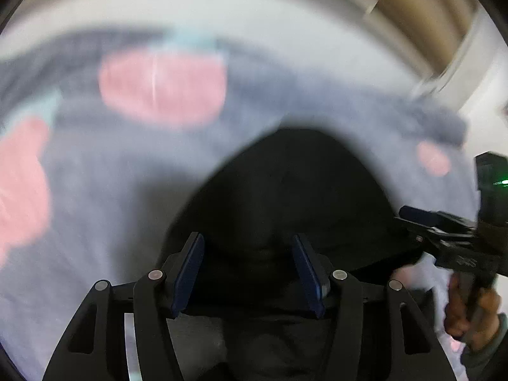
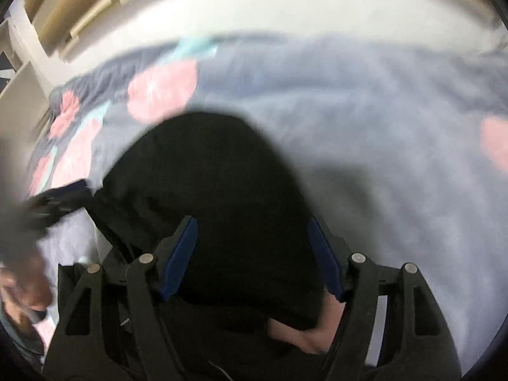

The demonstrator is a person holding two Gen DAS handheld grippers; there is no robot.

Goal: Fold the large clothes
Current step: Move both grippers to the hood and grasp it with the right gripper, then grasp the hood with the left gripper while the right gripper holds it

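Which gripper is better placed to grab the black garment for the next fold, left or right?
Close call, leaning left. Both the left gripper and right gripper are open over the black garment on the bedspread. The left's fingers straddle its centre; the right sits nearer an edge. Blur limits certainty.

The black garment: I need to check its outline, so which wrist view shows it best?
The right wrist view: the black garment shows its rounded top and left edge on the floral bedspread. The left wrist view shows only a blurred dark mound between open fingers.
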